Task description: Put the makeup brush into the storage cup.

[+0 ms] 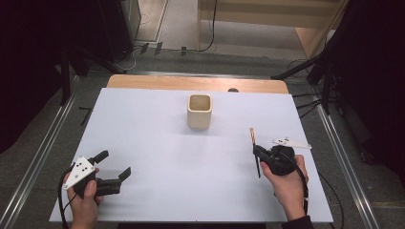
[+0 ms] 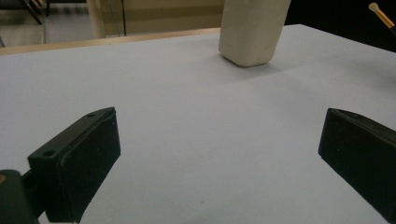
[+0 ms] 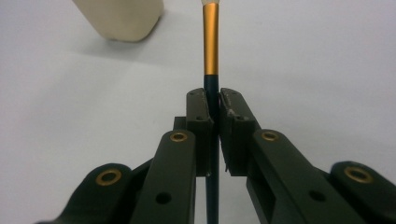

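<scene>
A cream square cup stands upright at the middle back of the white table. My right gripper is shut on a thin stick with a dark shaft, an orange-gold band and a pale tip. In the right gripper view the stick runs straight out from between the pressed jaws of the right gripper and points just right of the cup. My left gripper rests at the front left, open and empty. In its own view the left gripper faces the cup.
A strip of wooden tabletop shows behind the white sheet. Metal rails run along both sides on the floor. The stick's tip shows at the top right of the left gripper view.
</scene>
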`<move>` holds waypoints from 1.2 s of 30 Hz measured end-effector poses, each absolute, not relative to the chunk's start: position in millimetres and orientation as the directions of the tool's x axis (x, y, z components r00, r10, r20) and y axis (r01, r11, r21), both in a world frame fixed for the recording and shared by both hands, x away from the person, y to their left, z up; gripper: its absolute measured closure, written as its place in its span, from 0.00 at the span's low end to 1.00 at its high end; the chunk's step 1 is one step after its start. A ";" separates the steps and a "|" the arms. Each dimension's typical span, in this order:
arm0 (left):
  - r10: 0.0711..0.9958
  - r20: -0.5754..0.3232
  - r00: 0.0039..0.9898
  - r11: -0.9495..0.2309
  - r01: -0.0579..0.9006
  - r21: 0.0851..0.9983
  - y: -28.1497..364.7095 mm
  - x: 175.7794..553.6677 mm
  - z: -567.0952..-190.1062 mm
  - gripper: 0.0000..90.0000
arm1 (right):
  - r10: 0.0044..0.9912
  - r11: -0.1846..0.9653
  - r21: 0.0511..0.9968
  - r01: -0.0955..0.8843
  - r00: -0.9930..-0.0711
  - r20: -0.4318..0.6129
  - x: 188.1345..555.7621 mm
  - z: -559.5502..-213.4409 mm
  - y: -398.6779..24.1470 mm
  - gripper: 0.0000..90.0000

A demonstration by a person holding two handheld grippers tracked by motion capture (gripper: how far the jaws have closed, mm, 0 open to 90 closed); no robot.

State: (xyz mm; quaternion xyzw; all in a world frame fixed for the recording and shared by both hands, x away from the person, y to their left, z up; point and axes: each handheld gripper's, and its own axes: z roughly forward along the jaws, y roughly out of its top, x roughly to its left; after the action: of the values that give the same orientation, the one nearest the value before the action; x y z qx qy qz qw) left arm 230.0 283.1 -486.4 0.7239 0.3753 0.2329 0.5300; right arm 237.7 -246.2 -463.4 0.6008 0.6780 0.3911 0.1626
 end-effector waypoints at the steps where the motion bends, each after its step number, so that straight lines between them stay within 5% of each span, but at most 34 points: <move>1: 0.790 -0.059 0.610 -0.159 0.297 0.942 283.2 230.0 -486.3 0.00 | 0.941 -0.030 0.736 0.677 -0.228 0.248 237.4 -463.5 -246.7 0.94; 18: 0.795 -0.063 0.603 -0.153 0.300 0.942 284.2 230.4 -486.8 0.00 | 0.932 -0.040 0.889 0.456 -0.303 0.197 230.8 -460.4 -241.1 0.94; 36: 0.795 -0.067 0.603 -0.150 0.301 0.942 284.4 229.9 -487.1 0.00 | 0.927 -0.064 0.926 0.371 -0.321 0.192 246.9 -450.8 -227.9 0.94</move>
State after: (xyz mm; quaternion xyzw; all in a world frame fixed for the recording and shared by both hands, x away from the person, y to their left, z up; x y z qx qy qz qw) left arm 229.9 284.4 -487.1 0.7215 0.3798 0.2328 0.5301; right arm 246.9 -227.9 -450.8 0.5164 0.6286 0.5151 0.2701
